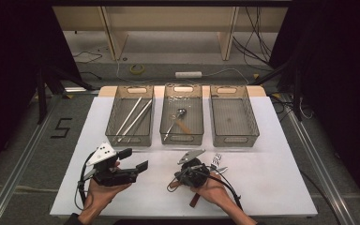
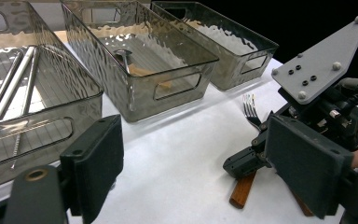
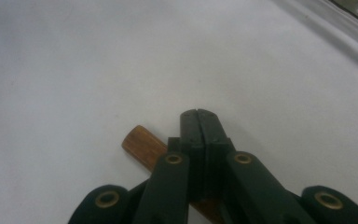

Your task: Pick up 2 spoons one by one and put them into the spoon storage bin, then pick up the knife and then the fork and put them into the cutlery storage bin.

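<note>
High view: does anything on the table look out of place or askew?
One thing: a wooden-handled fork lies loose on the white mat, outside the three bins, under the right tool, whose jaws are shut over its handle.

- My right gripper [image 3: 198,122] is black all over, with brass-coloured rivets, and a pale grey plate on top.
- My left gripper [image 1: 136,159] is the same black.
- The fork [image 2: 251,113] beside my right gripper is silver, with a warm reddish-brown wooden handle [image 3: 142,143].
- The three trays [image 1: 182,98] beyond the fork are smoky grey, see-through, with a rippled pattern.
- The table [image 1: 272,178] is plain white.
</note>
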A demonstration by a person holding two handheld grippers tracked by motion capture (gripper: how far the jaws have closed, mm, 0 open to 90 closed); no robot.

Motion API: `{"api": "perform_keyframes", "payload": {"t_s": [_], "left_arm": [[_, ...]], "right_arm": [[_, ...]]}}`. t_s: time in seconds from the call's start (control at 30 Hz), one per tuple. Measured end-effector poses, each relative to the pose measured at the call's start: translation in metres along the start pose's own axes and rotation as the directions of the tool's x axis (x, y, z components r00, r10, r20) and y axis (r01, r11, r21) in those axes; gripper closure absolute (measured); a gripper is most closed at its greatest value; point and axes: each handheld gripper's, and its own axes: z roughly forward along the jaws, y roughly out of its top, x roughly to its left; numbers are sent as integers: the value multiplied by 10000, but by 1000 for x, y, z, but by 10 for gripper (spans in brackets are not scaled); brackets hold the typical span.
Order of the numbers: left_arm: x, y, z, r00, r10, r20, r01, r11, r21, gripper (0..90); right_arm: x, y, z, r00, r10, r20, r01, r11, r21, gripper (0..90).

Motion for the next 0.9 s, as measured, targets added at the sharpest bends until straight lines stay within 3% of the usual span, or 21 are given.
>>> {"api": "perform_keyframes", "payload": {"t_s": [0.43,0.9], "left_arm": [[-1,0,0,10000,49,12,-50,10000,69,191],[-2,-1,0,9999,122,-21,-122,9999,98,191]], "right_arm": [[1,3,4,10000,20,61,-21,9998,212,900],[0,2,-2,9985,123,-543,-74,9960,890,900]]}}
